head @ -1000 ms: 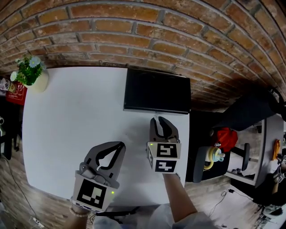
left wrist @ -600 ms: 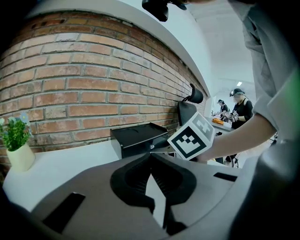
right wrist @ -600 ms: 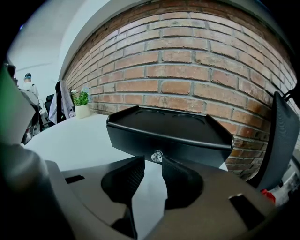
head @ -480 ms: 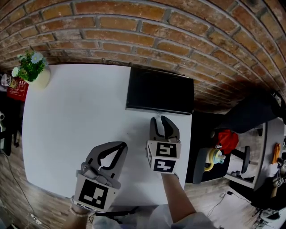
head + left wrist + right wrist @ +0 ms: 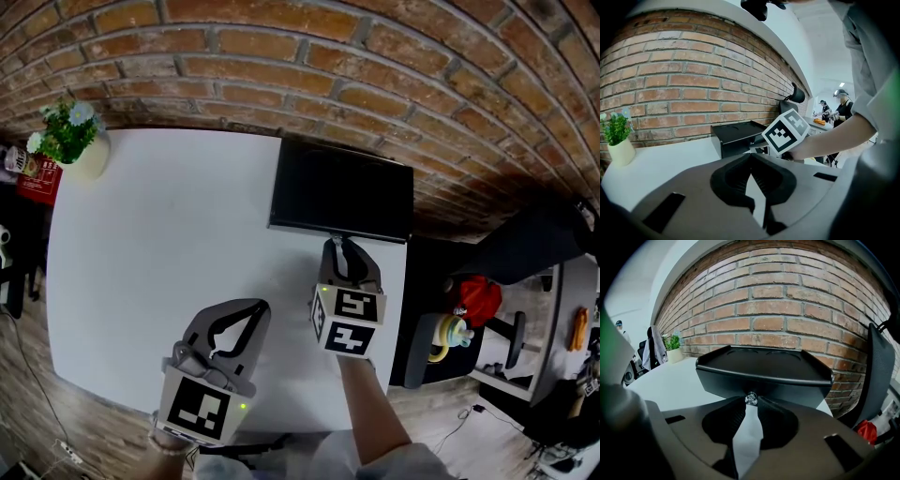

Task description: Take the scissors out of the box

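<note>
Head view: the black box (image 5: 342,192) sits closed at the white counter's (image 5: 159,244) back edge, against a brick wall (image 5: 281,56); scissors unseen (presumably inside).

Left gripper view: left hand-held gripper (image 5: 751,164) pinched together, empty.

Right gripper view: right hand-held gripper (image 5: 750,402) narrowly clamps the box's front knob (image 5: 750,398); pull straight, level.
</note>
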The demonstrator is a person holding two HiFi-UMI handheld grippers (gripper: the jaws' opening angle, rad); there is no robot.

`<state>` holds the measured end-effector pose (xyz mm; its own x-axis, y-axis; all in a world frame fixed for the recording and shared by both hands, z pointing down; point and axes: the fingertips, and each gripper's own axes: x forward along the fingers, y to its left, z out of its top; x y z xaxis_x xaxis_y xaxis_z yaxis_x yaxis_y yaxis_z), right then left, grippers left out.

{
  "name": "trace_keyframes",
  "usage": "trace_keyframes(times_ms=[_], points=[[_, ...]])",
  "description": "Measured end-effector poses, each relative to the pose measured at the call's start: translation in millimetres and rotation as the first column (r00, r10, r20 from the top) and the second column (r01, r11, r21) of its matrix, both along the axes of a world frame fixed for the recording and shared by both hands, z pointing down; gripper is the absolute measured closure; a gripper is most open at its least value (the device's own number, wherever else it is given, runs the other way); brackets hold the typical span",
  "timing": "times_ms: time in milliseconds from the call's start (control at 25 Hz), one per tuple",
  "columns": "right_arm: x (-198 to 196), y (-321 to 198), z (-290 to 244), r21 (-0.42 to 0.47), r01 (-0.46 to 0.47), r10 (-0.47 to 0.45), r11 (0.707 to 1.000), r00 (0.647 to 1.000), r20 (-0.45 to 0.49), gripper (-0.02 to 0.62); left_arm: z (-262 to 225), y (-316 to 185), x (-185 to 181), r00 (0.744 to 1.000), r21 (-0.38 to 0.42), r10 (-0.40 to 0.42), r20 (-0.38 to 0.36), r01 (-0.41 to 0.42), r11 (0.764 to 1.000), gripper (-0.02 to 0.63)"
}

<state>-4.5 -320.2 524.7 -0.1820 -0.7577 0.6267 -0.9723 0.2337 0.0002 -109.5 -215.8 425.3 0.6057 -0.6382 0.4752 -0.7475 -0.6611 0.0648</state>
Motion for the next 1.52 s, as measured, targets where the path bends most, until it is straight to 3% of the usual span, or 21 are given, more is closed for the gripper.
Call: trace_keyframes(times_ms=[400, 1520], points=[[0, 1, 1, -0.024, -0.031, 0.032, 0.999, 0.997, 0.065, 0.506, 0, 2, 1, 1.000, 0.000, -0.012, -0.002, 0.012, 1.000, 0.591], [1, 44, -1, -0.059, 0.012, -0.006, 0.998, 0.995, 0.098, 0.506, -6, 10, 6, 1.000, 0.008, -0.016, 0.002, 0.016, 1.000, 0.591]])
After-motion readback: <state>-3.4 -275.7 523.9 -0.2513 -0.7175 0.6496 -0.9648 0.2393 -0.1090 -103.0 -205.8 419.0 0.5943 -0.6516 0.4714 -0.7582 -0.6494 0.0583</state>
